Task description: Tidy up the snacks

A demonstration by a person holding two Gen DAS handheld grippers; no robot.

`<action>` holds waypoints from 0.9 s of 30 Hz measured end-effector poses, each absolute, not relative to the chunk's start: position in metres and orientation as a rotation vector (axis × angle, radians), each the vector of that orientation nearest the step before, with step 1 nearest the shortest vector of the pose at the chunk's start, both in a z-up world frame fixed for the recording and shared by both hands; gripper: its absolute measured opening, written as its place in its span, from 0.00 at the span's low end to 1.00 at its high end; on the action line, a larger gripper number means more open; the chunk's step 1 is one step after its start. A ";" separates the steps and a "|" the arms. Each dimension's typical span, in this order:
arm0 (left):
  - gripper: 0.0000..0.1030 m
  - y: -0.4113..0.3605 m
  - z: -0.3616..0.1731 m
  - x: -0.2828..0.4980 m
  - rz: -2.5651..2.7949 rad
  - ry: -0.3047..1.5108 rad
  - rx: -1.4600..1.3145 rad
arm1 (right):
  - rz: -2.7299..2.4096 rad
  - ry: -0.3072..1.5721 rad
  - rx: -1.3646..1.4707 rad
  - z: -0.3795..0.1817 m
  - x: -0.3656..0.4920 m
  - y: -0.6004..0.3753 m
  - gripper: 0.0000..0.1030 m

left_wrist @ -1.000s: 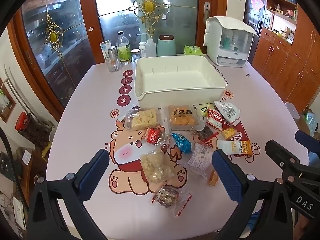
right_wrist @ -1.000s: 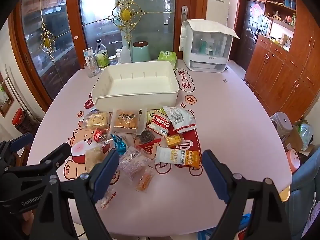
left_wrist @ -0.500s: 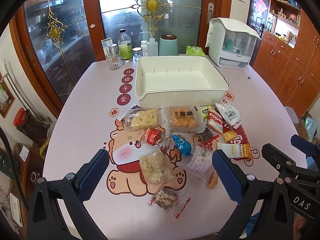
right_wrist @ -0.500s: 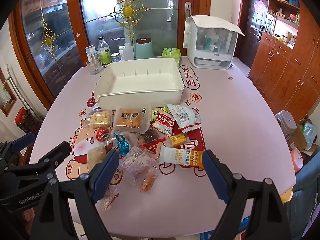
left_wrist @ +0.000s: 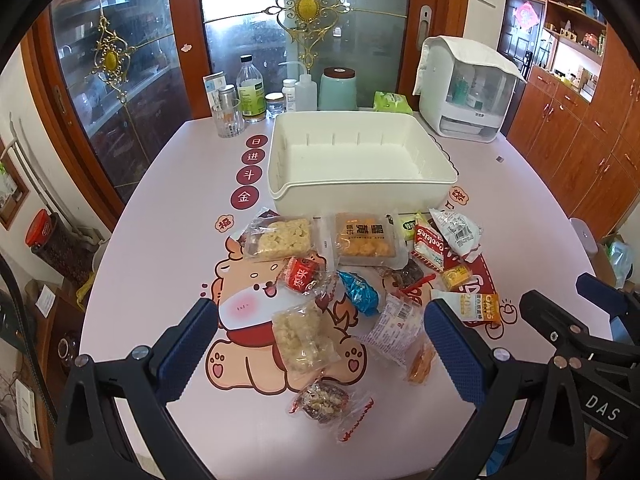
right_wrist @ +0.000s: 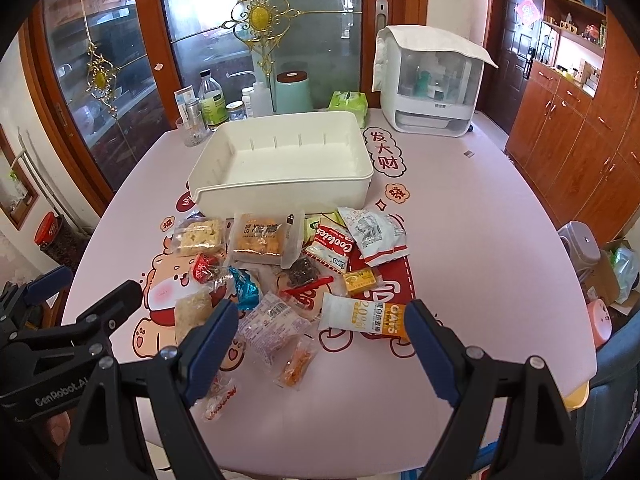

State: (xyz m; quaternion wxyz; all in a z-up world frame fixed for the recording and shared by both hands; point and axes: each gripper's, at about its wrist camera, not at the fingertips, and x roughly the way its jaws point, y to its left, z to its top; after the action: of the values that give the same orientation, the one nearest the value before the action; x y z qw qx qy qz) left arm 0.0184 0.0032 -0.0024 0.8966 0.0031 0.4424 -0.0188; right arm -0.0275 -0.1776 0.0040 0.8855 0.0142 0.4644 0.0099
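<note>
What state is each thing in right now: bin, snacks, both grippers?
White bin: empty, upright on the table.
Snack packets: all on the table in front of the bin, none inside.
Left gripper: open, holding nothing.
Right gripper: open, holding nothing.

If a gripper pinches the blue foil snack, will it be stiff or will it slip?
The blue foil snack looks crinkled and puffy, so it probably crushes rather than staying stiff. Its shiny wrapper may slip. It seems light and touches neighbouring packets, so pushing could shift them.
</note>
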 end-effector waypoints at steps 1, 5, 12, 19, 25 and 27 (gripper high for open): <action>0.99 0.003 -0.002 0.019 -0.038 0.917 0.007 | 0.025 0.963 0.030 0.004 -0.028 -0.178 0.83; 0.99 0.001 -0.003 0.018 -0.039 0.918 0.012 | 0.039 0.958 0.035 0.005 -0.028 -0.180 0.83; 0.99 -0.006 -0.005 0.022 -0.059 0.926 0.025 | 0.091 0.947 0.066 0.005 -0.029 -0.185 0.83; 0.99 0.003 -0.002 0.024 -0.082 0.899 -0.068 | 0.114 0.957 0.078 0.001 -0.025 -0.191 0.83; 0.99 -0.001 0.000 0.030 -0.036 0.902 -0.029 | 0.152 0.962 0.070 0.000 -0.015 -0.193 0.83; 0.99 0.000 -0.003 0.035 -0.028 0.925 -0.020 | 0.164 0.971 0.075 -0.002 -0.008 -0.195 0.83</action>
State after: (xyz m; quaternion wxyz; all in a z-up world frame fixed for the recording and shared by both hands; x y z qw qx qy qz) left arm 0.0353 -0.0002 -0.0032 0.8949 -0.0096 0.4460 -0.0133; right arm -0.0084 -0.1951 -0.0021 0.8805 0.0360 0.4660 0.0788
